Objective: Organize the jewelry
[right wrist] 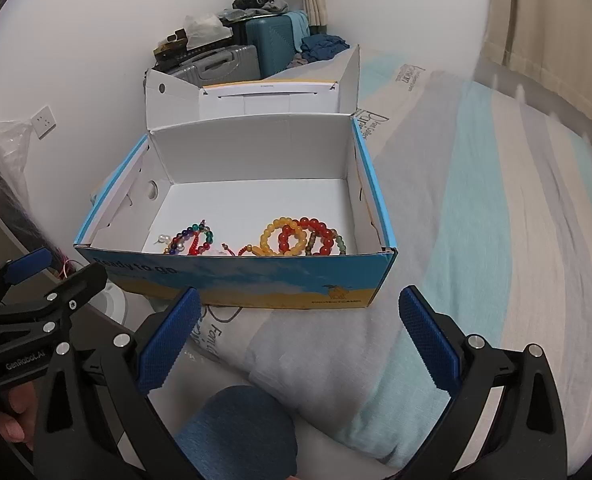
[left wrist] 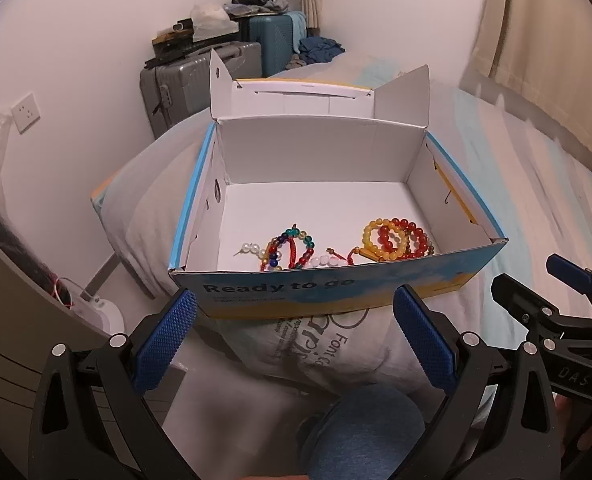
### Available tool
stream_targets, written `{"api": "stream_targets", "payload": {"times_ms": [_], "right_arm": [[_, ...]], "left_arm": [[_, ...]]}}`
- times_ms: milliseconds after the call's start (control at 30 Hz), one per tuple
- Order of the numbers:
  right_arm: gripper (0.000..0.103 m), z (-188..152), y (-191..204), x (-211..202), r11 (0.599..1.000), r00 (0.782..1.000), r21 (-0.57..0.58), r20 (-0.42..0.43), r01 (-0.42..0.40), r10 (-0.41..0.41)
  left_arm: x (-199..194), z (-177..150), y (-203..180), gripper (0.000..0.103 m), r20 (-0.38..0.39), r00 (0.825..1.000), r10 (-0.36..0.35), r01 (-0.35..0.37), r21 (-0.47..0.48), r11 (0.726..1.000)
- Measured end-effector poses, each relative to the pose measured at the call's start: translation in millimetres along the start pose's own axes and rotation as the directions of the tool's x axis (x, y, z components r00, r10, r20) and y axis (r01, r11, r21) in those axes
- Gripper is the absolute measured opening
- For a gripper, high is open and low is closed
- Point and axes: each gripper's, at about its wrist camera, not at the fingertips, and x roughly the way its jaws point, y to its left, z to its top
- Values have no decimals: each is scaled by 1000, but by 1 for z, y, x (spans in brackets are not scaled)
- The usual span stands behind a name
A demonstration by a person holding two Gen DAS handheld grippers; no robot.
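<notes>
Bracelets [left wrist: 395, 238] all piled in the open shoebox [left wrist: 335, 288] on the bed [right wrist: 495, 200]; left gripper [left wrist: 296, 312] and right gripper [right wrist: 299, 312] both hang wide open, empty, just short of it.

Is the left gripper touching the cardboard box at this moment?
Apart. In the right wrist view the left gripper hangs off to the side of the cardboard box, with open space between its fingertips and the box's front corner.

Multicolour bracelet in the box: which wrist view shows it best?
Left wrist: the multicolour bracelet lies almost whole above the box front wall. In the right wrist view that wall hides its lower beads.
</notes>
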Motion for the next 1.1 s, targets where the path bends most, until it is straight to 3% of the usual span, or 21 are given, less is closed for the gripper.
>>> {"api": "stream_targets", "payload": {"times_ms": [1100], "right_arm": [[95,-3,4,6,1000,1000,-8,-21,4,-4]], "left_arm": [[0,1,-4,97,-4,1000,20,-20,21,1000]]}}
